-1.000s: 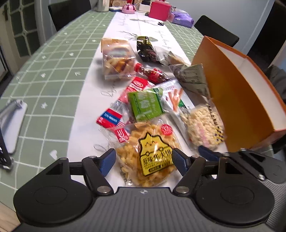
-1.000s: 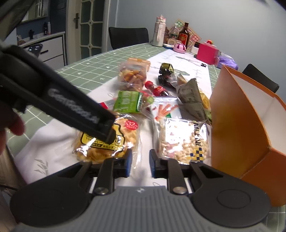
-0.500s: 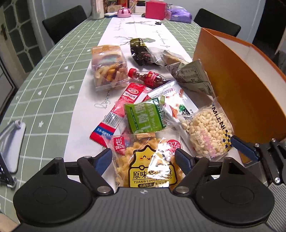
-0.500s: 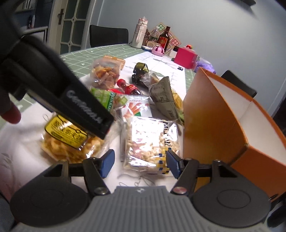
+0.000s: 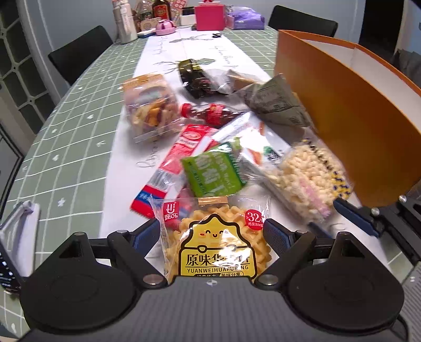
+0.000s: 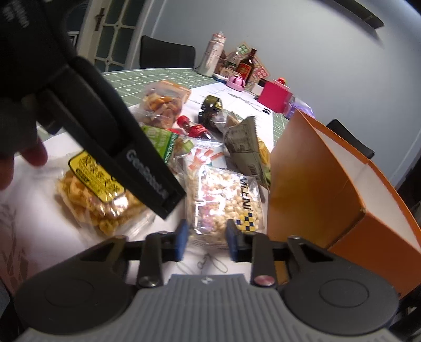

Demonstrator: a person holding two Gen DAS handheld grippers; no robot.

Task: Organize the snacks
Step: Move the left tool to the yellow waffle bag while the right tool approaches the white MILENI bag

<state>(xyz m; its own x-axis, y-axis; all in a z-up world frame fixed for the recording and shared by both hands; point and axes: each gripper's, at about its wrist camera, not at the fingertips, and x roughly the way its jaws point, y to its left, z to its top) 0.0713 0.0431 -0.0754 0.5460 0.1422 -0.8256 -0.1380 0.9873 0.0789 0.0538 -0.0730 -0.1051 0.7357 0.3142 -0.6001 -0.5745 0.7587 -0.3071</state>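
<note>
Snack packs lie in a heap on the white table runner. My left gripper is open, its blue pads on either side of a yellow waffle-snack bag, which also shows in the right wrist view. My right gripper is open, its pads flanking the near edge of a clear puffed-snack bag marked MILINI, seen from the left wrist too. An open orange box stands on the right, also in the right wrist view.
Further back lie a green pack, a red wrapper, a small red bottle, a clear bag of mixed chips, a dark pack and a grey-green pack. Bottles and a pink box stand at the far end.
My left gripper has moved forward so the waffle bag sits deeper between its pads. My right gripper opened, then narrowed around the near edge of the puffed-snack bag.
</note>
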